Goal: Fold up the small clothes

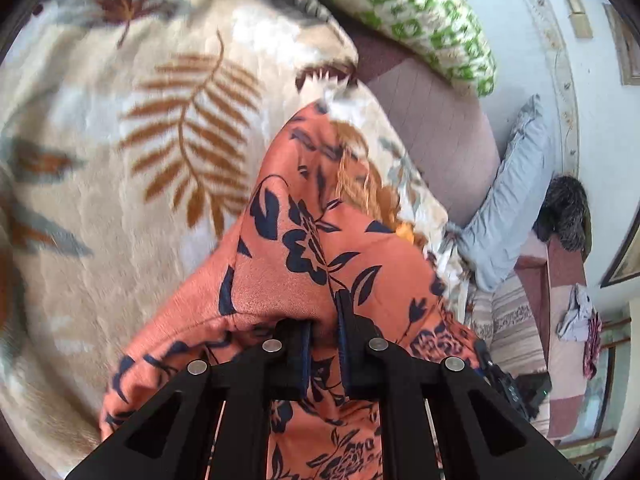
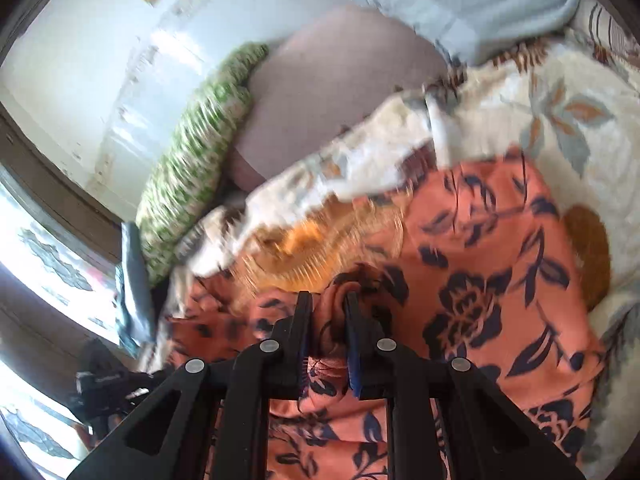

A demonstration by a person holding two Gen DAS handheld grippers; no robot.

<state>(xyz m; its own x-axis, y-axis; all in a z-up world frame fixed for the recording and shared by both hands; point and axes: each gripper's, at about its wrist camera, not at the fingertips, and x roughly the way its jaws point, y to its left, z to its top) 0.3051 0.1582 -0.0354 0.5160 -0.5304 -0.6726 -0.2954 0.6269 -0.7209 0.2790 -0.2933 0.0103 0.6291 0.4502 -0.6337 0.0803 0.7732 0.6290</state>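
Bedding forms the work surface: a cream plush blanket printed with rust-brown fern fronds and grey-blue leaves covers most of it, with a green-and-white patterned cushion and a pale blue-grey pillow lying toward the wall beyond a strip of mauve mattress cover. Both views are motion-blurred at the far edges.

Item under handling: a salmon-orange fabric garment with a navy floral print. It lies partly on the blanket and partly lifted, and it extends away from both sets of fingers. A fringe of orange threads shows along its far edge.

Left gripper: fingers drawn nearly together and pinching a bunched fold of the orange garment; cloth visibly fills the narrow gap. From this pinch the fabric drapes forward in a raised ridge, tapering to a point on the blanket ahead.

Right gripper: fingers likewise nearly together, clamping a gathered wad of the same garment, which bulges up between them.

Governing relation: each gripper appears to hold one near corner or edge, so the garment's near hem runs between the two hands and the body of the cloth stretches away toward the cushion side. Neither hand is clearly nearer to the far edge; the two seem evenly placed.

Assessment: the fold is at the lift stage. The likely requirement is to carry the held edge forward over the far edge in parallel. Uneven travel would skew the fold, and the bunched grips risk leaving creased corners.
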